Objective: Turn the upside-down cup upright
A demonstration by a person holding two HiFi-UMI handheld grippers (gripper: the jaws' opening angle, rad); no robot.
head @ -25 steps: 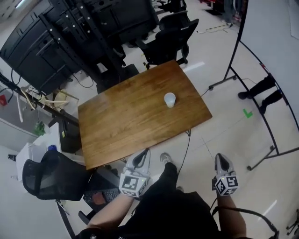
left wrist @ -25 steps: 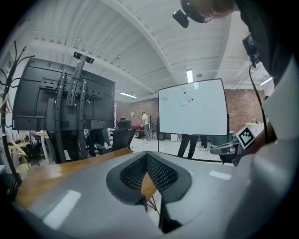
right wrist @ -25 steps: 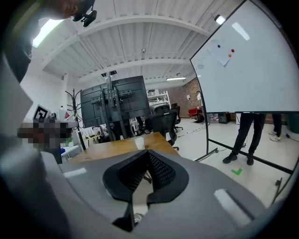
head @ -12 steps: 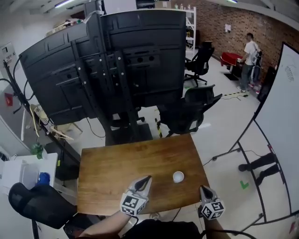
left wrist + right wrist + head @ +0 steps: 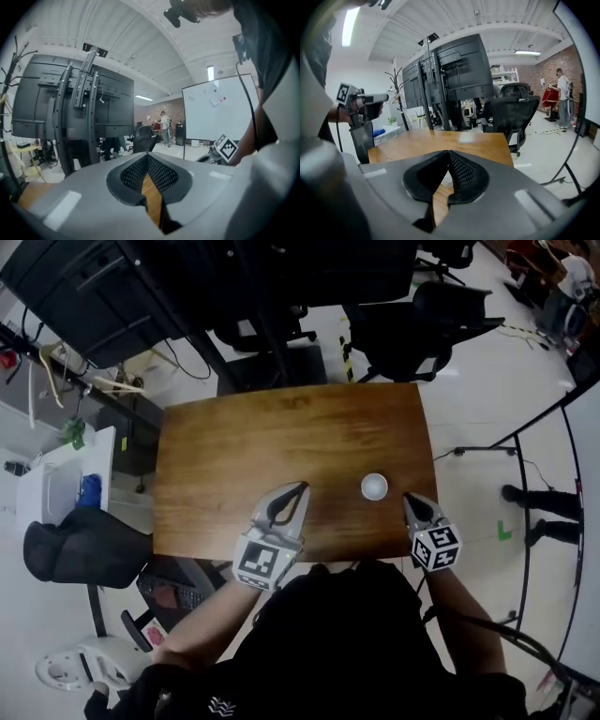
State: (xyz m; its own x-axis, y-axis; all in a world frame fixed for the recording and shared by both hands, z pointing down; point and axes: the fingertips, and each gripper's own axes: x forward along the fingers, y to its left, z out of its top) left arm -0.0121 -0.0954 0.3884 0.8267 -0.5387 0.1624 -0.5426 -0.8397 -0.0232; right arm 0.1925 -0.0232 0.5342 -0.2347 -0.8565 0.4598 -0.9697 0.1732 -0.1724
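Nothing is done yet: the white cup (image 5: 374, 487) stands apparently inverted on the wooden surface (image 5: 234, 456), left claw (image 5: 298, 489) and right claw (image 5: 411, 500) both closed empty nearby.

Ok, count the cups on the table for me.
1. The white cup stands on the wooden table near the person's edge, close to the right gripper. None seems hidden.
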